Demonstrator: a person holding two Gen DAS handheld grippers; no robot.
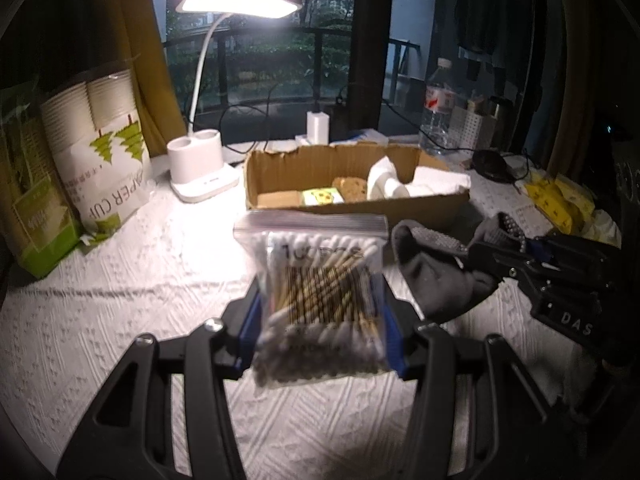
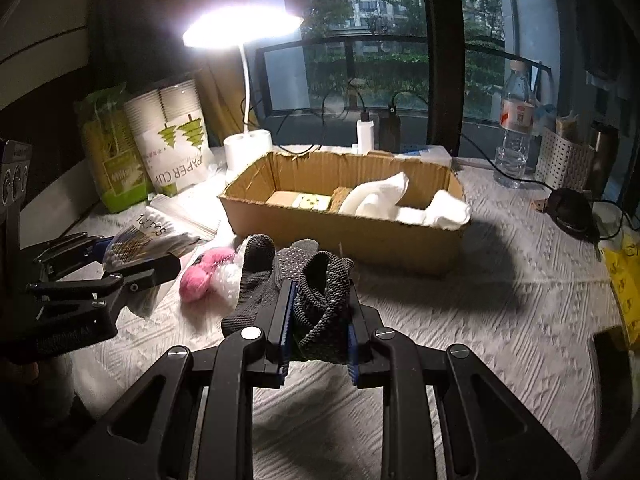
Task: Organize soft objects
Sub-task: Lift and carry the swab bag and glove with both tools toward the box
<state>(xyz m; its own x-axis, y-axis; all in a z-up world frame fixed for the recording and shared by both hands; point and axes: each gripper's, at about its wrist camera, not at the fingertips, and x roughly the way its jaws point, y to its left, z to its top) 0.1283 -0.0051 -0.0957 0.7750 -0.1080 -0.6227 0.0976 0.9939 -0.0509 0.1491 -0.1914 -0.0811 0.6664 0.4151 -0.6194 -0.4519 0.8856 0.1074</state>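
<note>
My left gripper [image 1: 320, 320] is shut on a clear zip bag of cotton swabs [image 1: 320, 280] and holds it above the table, in front of the cardboard box [image 1: 360, 204]. My right gripper [image 2: 318, 320] is shut on a dark grey dotted glove [image 2: 320, 292], near the box's front wall [image 2: 360, 236]. The box holds white cloths [image 2: 380, 200], a sponge [image 2: 340, 196] and a small yellow-green pack [image 2: 310, 202]. A pink and white fluffy thing [image 2: 208, 276] lies on the table left of the glove. The left gripper with the swab bag [image 2: 144, 236] shows at the left of the right wrist view.
A lit white desk lamp [image 1: 200, 168] stands behind the box. A paper cup pack [image 1: 104, 160] and a green bag [image 1: 32, 200] stand at the left. A water bottle [image 2: 516, 120], a white perforated holder [image 2: 564, 160], a black mouse [image 2: 572, 212] and yellow packets [image 2: 624, 272] are at the right.
</note>
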